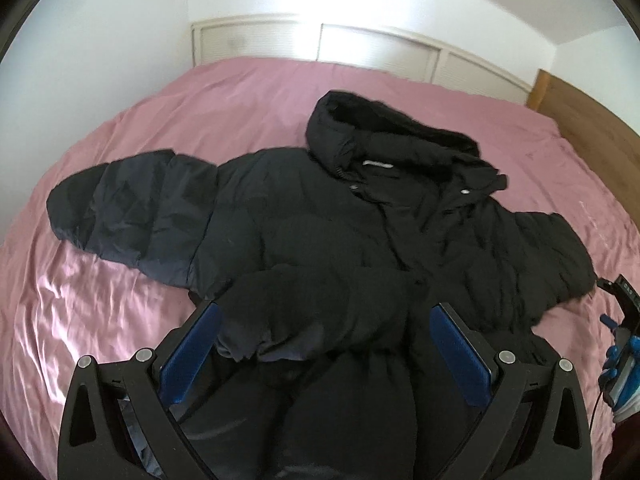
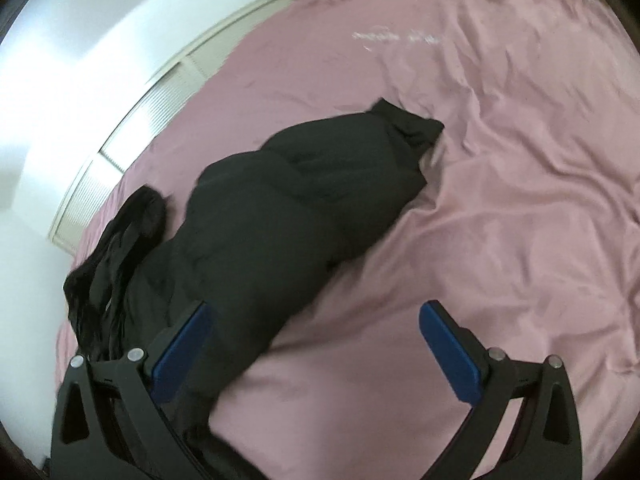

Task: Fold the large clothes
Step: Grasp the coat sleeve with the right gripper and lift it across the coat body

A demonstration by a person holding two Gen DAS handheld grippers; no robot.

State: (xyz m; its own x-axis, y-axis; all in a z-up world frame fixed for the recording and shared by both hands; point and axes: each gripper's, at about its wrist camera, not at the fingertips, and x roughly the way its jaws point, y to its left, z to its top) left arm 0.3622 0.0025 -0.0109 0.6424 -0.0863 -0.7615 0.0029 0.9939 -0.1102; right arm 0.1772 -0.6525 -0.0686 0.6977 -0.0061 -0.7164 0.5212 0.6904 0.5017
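The bed (image 1: 120,320) is carrying the black jacket (image 1: 320,208), lying spread at its middle. The left gripper (image 1: 324,332) is hovering over the jacket's hem, fingers wide, gripping nothing; the right gripper (image 2: 316,332), equally open, is waiting beside its sleeve (image 2: 320,184). Best to pinch both layers deeply.

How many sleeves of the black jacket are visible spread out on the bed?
2: the left sleeve lies out to the left of the jacket body, the right sleeve to the right. None seems hidden.
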